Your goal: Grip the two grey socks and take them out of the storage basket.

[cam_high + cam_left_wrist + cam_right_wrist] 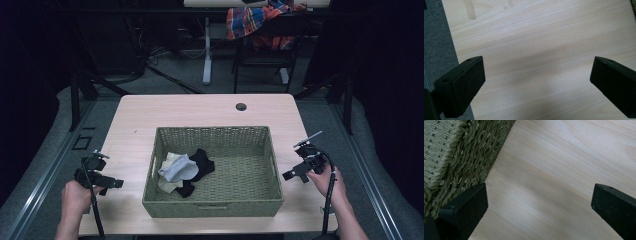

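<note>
A woven basket [215, 202] sits mid-bench [200, 107] with a heap of socks [185, 170] in its left half; the left gripper [112, 183] hangs over bare wood beside it, fingers [461, 87] wide apart; the right gripper [291, 175] hovers just off the basket's right wall, fingers [466, 210] likewise spread, holding nothing.

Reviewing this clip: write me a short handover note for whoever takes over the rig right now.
Left gripper: jaws wide open, nothing between them, held over bare table left of the basket.
Right gripper: jaws wide open, holding nothing, over the table just right of the basket's wall.
Things: a small heap of socks lies inside the basket at its left end: a grey sock on top, a cream sock and black socks beneath and beside it.
Done: nothing gripped yet.
Left: probably reaching into the basket for the socks; the left gripper is nearer.
</note>
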